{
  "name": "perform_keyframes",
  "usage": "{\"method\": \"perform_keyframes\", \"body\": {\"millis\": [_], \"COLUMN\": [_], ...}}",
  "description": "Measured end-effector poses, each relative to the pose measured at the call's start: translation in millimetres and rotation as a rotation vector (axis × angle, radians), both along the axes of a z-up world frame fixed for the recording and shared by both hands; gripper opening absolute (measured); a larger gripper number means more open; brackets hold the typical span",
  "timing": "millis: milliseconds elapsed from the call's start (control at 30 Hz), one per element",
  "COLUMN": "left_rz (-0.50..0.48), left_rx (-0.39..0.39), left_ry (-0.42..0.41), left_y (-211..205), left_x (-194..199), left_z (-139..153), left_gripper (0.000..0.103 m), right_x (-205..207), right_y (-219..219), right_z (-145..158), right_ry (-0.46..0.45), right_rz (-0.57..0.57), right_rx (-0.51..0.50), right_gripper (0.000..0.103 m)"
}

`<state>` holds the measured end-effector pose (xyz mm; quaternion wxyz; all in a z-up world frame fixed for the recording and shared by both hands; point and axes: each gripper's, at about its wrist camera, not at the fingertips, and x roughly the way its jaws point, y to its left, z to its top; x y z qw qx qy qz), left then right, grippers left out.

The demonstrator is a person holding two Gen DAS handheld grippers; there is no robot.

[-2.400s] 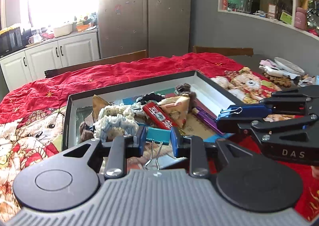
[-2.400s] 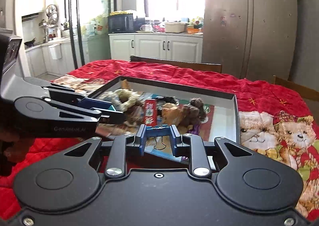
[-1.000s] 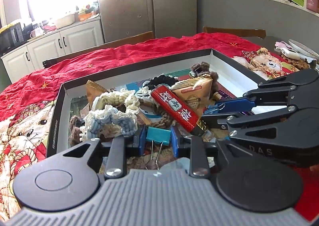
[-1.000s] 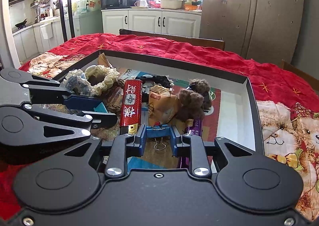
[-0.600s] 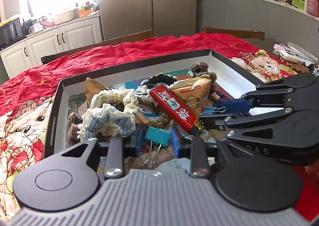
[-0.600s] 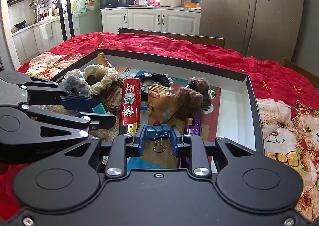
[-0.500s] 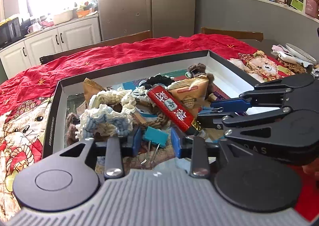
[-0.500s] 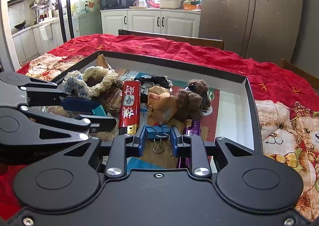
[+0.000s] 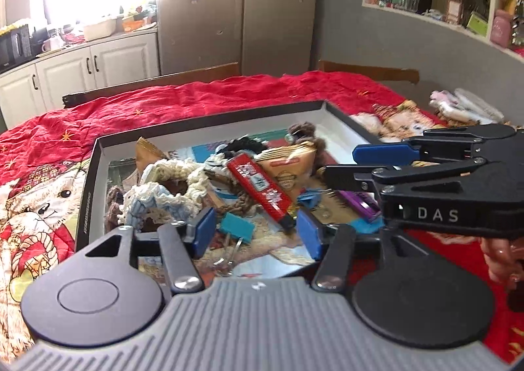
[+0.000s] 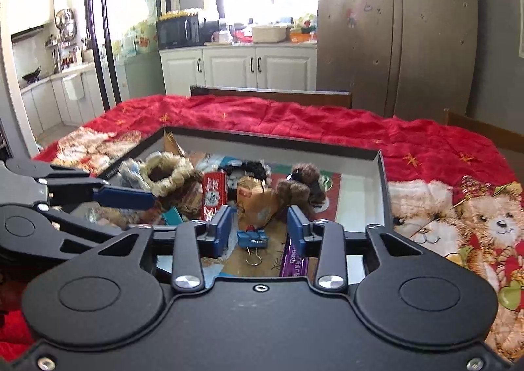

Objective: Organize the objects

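A black-rimmed shallow box (image 9: 209, 123) (image 10: 381, 174) sits on the red bear-print cloth and holds a pile of small things. My left gripper (image 9: 257, 231) is open above the box's near edge; a teal binder clip (image 9: 236, 227) lies loose in the box between its fingers. My right gripper (image 10: 258, 228) is open too; a blue binder clip (image 10: 251, 238) lies in the box below it. Each gripper shows in the other's view, the right gripper (image 9: 340, 164) and the left gripper (image 10: 140, 202).
In the box lie a red packet (image 9: 258, 187) (image 10: 213, 194), crocheted scrunchies (image 9: 170, 184) (image 10: 163, 171), a tan snack pouch (image 9: 288, 164) (image 10: 258, 204), a brown fuzzy toy (image 10: 303, 186) and a purple bar (image 9: 358, 205) (image 10: 294, 261). Chair backs (image 10: 271, 94) stand behind the table.
Both grippers have opened and let go of their binder clips, which now lie in the box. Both grippers have pulled back and up a little.
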<state>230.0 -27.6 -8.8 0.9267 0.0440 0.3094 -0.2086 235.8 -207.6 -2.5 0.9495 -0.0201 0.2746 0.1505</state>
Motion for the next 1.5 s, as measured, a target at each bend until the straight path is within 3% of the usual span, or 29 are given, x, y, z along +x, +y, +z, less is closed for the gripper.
{"method": "perform_keyframes", "body": {"millis": [300,533,800,1067,1500], "left_rz": [0.008,0.090,0.209,0.246,0.327], "left_rx": [0.003,-0.008,-0.041,-0.021,-0.026], "left_ry": [-0.045,-0.055,-0.038,-0.075,-0.045], "left_y": [6,25,40,35,30], "left_x": [-42,-83,-122,-158,-184], "left_z": [25,34,36,39,29], "left_gripper": [0.080,0.087,0.092,0.103,0.103], "right_x": [-39,-79,-130,-172,-206], "right_y": [-2,-2,10,18,0], "right_z": [30,44,43,45,31], "right_ry": [-0.061,-0.067,-0.060,-0.063,-0.022], "right_rz": [-0.004,-0.009,0.008,0.002,-0.086], "right_rx": [-0.002,-0.014,-0.055,-0.077,-0.022], "right_gripper": [0.045,0.049,0.057,0.063,0.081]}}
